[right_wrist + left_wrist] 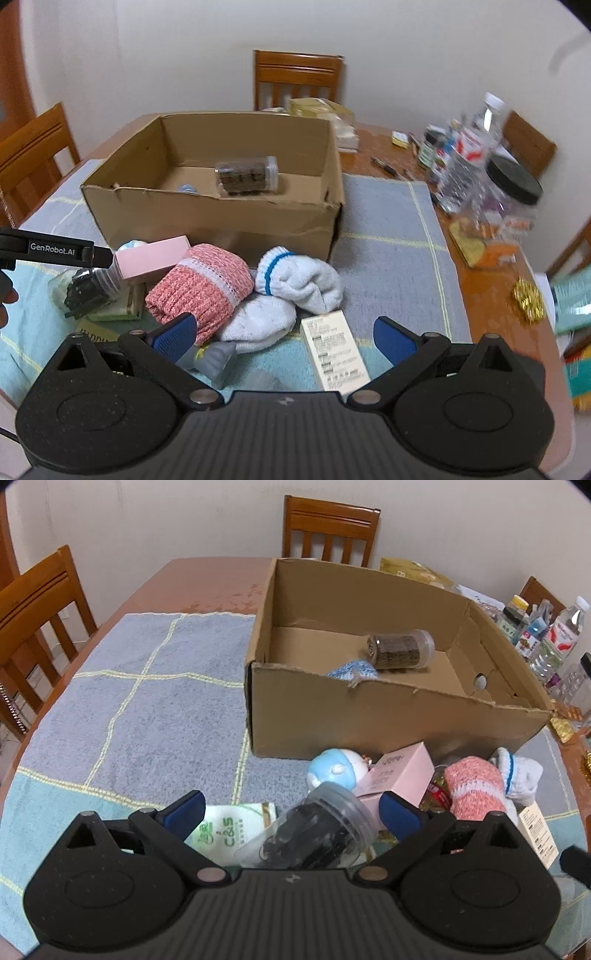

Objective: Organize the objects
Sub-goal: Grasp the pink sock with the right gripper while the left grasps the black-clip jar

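Both the left gripper (291, 814), marked "GenRobot.AI", and right gripper (284, 338) gape wide, empty, above a "C&S" tissue pack (229, 834).

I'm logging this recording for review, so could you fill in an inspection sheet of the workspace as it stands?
Surface: wooden table under a blue checked cloth.
Job's things: open cardboard box holding a clear jar on its side and a blue knitted item; in front lie a pink sock roll, white socks, pink box, clear jar of dark clips, tissue pack, labelled box.
Clutter: bottles and jars at the table's edge.
Grippers: left gripper open around the clip jar; right gripper open.
Cables: nothing seen.
Surroundings: wooden chairs, plain wall.
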`<state>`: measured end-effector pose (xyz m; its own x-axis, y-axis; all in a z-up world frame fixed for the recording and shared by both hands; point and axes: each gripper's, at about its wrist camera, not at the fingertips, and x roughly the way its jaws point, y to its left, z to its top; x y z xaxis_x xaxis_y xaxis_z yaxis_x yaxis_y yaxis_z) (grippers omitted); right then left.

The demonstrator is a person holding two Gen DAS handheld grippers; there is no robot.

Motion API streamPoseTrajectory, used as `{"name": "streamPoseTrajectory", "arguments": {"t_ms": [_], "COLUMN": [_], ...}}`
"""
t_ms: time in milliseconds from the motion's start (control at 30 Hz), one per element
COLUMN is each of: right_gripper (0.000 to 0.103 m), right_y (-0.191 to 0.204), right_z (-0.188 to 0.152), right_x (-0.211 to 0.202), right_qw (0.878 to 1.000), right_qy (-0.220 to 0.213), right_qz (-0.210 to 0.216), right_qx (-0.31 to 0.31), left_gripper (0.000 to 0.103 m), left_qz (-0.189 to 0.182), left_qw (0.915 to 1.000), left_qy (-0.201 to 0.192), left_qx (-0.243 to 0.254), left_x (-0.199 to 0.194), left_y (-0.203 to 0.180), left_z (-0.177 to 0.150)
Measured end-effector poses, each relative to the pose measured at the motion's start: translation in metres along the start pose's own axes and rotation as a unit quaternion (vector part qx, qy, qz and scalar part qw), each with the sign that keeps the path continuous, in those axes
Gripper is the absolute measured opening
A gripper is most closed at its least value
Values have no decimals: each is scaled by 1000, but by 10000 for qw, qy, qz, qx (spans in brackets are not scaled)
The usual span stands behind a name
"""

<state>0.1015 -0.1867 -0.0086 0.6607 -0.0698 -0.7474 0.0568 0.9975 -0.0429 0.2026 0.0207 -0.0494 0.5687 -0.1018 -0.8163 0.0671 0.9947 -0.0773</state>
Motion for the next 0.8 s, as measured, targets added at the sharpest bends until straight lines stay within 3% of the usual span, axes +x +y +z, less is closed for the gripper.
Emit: {"name": "streamPoseTrajectory", "arguments": {"t_ms": [200,467,800], "right_gripper": [103,103,103], "right_y": [-8,-26,-11], "right_z": [17,40,46], "right_x": [17,43,59], "right_qw": [9969,9815,9387], "right_qy": [-46,-75,-44], "right_qz": [546,1503,2516], "right_qx": [-568,-1185,-2355], "left_gripper": [100,100,101], "left_qz": [396,1190,1558], "left_qw": [9977,9843,9709], "left_qy": [9,-129,-24], "left_qx": [-543,-1297,-1818], "left_x": [-4,-9,-2], "left_y": [-3,-24,-36], "left_z": [-7,-16,-22]}}
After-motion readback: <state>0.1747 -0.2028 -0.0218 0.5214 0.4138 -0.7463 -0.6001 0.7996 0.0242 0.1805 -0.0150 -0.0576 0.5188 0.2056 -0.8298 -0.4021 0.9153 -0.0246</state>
